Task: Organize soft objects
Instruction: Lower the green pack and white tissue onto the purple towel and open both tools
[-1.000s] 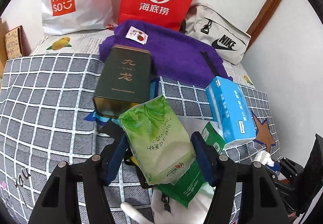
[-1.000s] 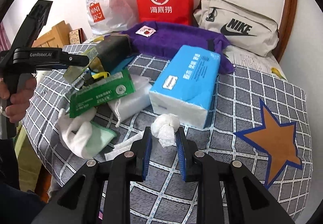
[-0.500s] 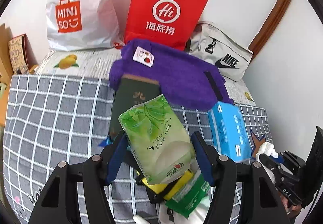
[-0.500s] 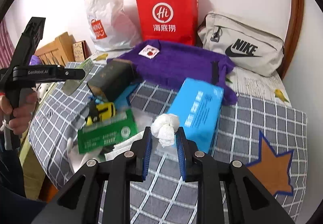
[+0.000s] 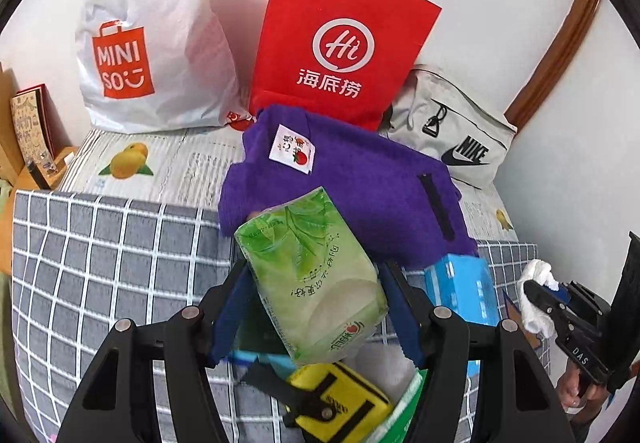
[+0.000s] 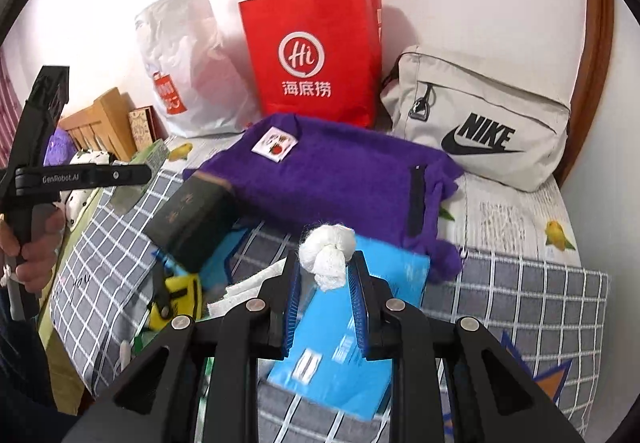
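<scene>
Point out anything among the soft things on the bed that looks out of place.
The dark green tin and the yellow tape measure are hard things, lying in the heap beside the purple towel and the blue tissue pack.

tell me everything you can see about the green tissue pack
The green tissue pack is a soft plastic-wrapped packet printed with pale leaves, Chinese text and a small red logo near its lower end. It sits tilted, clamped between the blue pads of the left gripper, lifted above the checked bedding, in front of the purple towel.
</scene>
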A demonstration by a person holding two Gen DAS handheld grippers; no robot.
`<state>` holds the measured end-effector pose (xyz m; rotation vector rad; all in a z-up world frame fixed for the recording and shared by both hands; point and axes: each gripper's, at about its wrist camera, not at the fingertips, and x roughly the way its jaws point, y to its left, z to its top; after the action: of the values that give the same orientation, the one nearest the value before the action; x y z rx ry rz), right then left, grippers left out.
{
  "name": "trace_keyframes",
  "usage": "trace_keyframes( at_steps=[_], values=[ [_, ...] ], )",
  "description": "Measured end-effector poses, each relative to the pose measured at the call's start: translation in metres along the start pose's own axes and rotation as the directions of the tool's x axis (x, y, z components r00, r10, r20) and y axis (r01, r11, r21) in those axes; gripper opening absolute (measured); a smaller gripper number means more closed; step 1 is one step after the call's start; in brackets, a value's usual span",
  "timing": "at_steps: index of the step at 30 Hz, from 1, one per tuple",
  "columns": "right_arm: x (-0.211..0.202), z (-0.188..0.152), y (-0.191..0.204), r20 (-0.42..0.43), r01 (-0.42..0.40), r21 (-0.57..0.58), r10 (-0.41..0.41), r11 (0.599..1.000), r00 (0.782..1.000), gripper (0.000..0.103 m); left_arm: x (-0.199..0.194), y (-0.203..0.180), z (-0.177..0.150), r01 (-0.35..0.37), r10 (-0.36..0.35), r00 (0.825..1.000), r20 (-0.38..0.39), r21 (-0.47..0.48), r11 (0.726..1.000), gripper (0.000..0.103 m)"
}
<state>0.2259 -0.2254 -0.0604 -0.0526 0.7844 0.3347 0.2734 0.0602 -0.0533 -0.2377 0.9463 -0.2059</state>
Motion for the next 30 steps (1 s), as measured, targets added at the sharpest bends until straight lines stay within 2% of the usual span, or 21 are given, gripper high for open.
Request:
trace_keyframes(
  at_steps=[12, 30],
  values=[
    [0.045, 0.037, -0.024, -0.012, 0.006, 0.05, -0.005, 0.999, 1.0, 0.024, 0.046, 0.008, 0.044, -0.001, 0.001, 1.0, -0.023, 0.009, 1.0, 0.063],
    [0.127, 0.078, -0.067, -0.104, 0.061, 0.077, -0.053, 0.995, 0.993, 0.024, 0.095, 0.016, 0.074, -0.02, 0.023, 0.997, -0.071, 0.036, 0.999, 0.063]
  ],
)
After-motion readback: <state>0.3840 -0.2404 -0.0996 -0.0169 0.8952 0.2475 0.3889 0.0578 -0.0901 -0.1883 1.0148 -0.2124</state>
